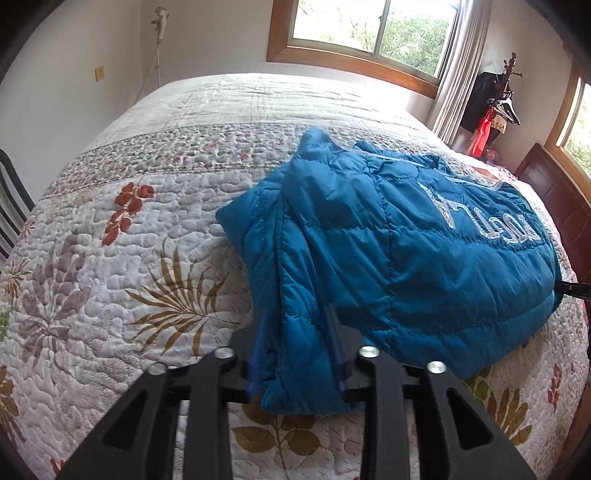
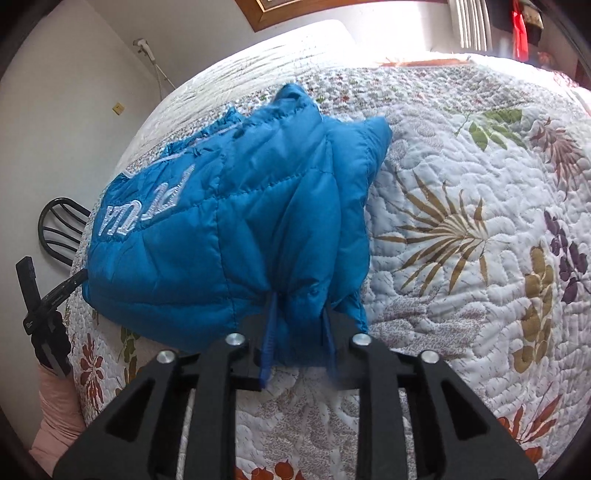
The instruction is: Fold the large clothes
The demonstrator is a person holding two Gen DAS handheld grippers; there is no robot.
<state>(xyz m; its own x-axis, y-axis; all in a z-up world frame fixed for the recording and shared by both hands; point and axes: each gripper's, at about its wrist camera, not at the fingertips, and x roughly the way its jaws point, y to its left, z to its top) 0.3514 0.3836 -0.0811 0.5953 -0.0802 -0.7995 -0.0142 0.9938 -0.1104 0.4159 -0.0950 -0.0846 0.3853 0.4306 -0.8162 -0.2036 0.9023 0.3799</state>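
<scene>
On the bed [image 1: 155, 229], over a white quilt [image 2: 461, 229] stitched with leaf and flower patterns, a blue padded jacket [image 1: 388, 236] is found already gathered into a compact bundle. At least one fold is judged to have been made: the body is doubled, a padded layer is laid over another on one side, and white embroidered lettering [image 1: 491, 221] is shown on the upper face. The jacket is placed toward the near edge of the bed, with most of the quilt left bare beyond it. The near hem is gripped at two points. The left hand-held gripper [image 1: 299, 354] is seen clamped on a bunched fold of the jacket, blue fabric being pressed between its blue fingers [image 1: 337, 343]. The right hand-held gripper [image 2: 299, 343] is likewise clenched on the hem at the opposite corner, with fabric puckered between its fingers [image 2: 269, 332]. The far edge of the bundle is uneven, and a raised peak of cloth, possibly a collar or hood, is noted there; which it is cannot be told. The work is assessed as well advanced but not finished: a further fold of the held edge toward the far side is probably required, followed by release and flattening. Whether the sleeves are fully tucked inside cannot be confirmed. A coat stand [image 1: 506, 96] is noted beside the window [image 1: 369, 33].
</scene>
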